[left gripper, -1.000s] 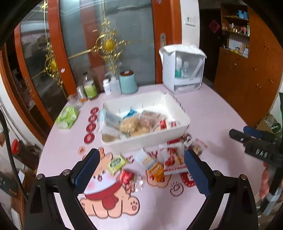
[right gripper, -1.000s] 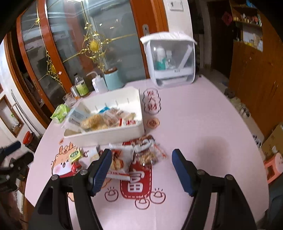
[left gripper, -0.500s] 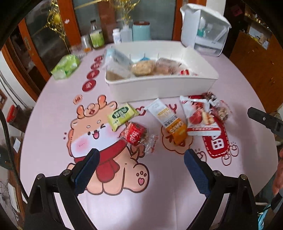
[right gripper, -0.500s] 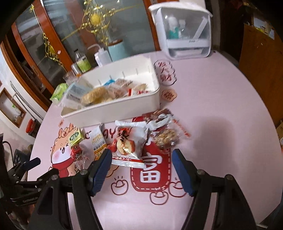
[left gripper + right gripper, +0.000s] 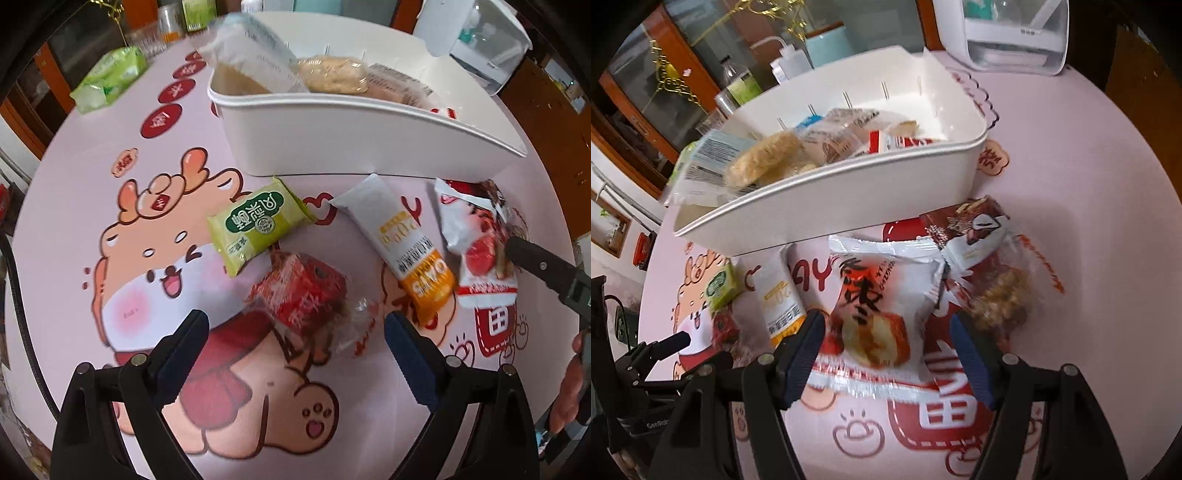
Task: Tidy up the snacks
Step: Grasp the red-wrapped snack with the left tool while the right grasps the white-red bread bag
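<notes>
A white bin (image 5: 332,136) (image 5: 849,192) holds several wrapped snacks. Loose snacks lie on the pink table in front of it: a green packet (image 5: 255,225) (image 5: 720,288), a red candy packet (image 5: 303,295), an orange-and-white bar (image 5: 402,243) (image 5: 779,299), a white-and-red pastry bag (image 5: 476,251) (image 5: 879,317), a brown packet (image 5: 971,225) and a clear nut bag (image 5: 1004,295). My left gripper (image 5: 293,343) is open, its fingers either side of the red candy packet. My right gripper (image 5: 888,339) is open, straddling the pastry bag's near end.
A green tissue pack (image 5: 109,79) lies at the table's far left. Bottles (image 5: 738,85) and a teal canister (image 5: 827,44) stand behind the bin. A white dispenser box (image 5: 1012,37) stands at the back right. The table edge curves close on both sides.
Both grippers have dropped and moved forward toward the table. The left now hangs over the red candy packet, the right over the pastry bag. Both stay open.
</notes>
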Demonstrator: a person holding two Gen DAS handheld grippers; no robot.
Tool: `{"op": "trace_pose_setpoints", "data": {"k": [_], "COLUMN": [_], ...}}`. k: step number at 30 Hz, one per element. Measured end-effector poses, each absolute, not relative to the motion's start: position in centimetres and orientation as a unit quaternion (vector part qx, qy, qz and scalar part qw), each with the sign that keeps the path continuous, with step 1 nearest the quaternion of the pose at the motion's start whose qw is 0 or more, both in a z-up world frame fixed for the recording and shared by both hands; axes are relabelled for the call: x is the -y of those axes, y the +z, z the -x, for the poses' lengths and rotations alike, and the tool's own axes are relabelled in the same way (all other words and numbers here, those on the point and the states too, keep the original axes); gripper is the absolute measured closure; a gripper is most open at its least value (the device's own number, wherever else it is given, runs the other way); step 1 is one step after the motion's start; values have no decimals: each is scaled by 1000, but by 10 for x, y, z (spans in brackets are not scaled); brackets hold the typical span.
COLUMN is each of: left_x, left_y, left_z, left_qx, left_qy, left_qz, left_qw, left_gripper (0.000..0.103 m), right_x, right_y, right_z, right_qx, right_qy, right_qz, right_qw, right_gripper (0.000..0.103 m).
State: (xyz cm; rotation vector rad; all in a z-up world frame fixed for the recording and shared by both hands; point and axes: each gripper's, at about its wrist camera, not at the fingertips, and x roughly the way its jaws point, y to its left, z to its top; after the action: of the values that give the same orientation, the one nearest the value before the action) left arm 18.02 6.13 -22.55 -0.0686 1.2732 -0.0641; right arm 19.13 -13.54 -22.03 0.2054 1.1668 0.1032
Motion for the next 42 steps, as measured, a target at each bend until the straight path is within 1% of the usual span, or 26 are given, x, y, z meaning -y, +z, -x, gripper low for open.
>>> {"op": "trace_pose_setpoints", "data": {"k": [9, 11, 13, 15, 17, 18, 20, 22, 26, 28, 35, 42], "left_x": [-56, -54, -50, -46, -44, -42, -39, -38, -38, -39, -42, -35], "left_y": [-250, -254, -258, -258, -256, -255, -254, -253, -249, -247, -232, -201], "left_z": [-201, -204, -205, -205, -204, -203, -202, -201, -193, -189, -172, -141], "left_qx": [-612, -619, -620, -616, -613, -611, -609, -608, -606, -604, -593, -567], "left_qy": [-41, -43, -35, -32, -34, -35, -36, -36, -35, -34, -35, -41], "left_qz": [22, 22, 11, 1, -1, -4, -10, -12, -12, -14, -12, -24], "left_qw": [789, 784, 784, 787, 789, 791, 792, 793, 795, 796, 805, 823], "left_gripper": [8, 18, 21, 24, 35, 37, 41, 42, 43, 46, 46, 46], "right_x": [134, 135, 134, 134, 133, 134, 133, 131, 125, 122, 115, 114], "right_y": [-247, -247, -247, -246, -245, -244, -243, -241, -238, -237, -223, -201], "right_z": [-204, -204, -204, -202, -201, -201, -200, -198, -190, -184, -159, -133], "right_qx": [-572, -571, -569, -567, -565, -565, -562, -561, -562, -564, -551, -528], "right_qy": [59, 62, 64, 66, 68, 68, 64, 63, 66, 69, 81, 88], "right_qz": [-133, -132, -128, -125, -121, -119, -112, -105, -96, -93, -80, -69], "right_qw": [807, 808, 810, 812, 813, 814, 817, 819, 819, 818, 826, 842], "right_gripper": [32, 32, 33, 38, 47, 49, 57, 60, 62, 62, 63, 63]}}
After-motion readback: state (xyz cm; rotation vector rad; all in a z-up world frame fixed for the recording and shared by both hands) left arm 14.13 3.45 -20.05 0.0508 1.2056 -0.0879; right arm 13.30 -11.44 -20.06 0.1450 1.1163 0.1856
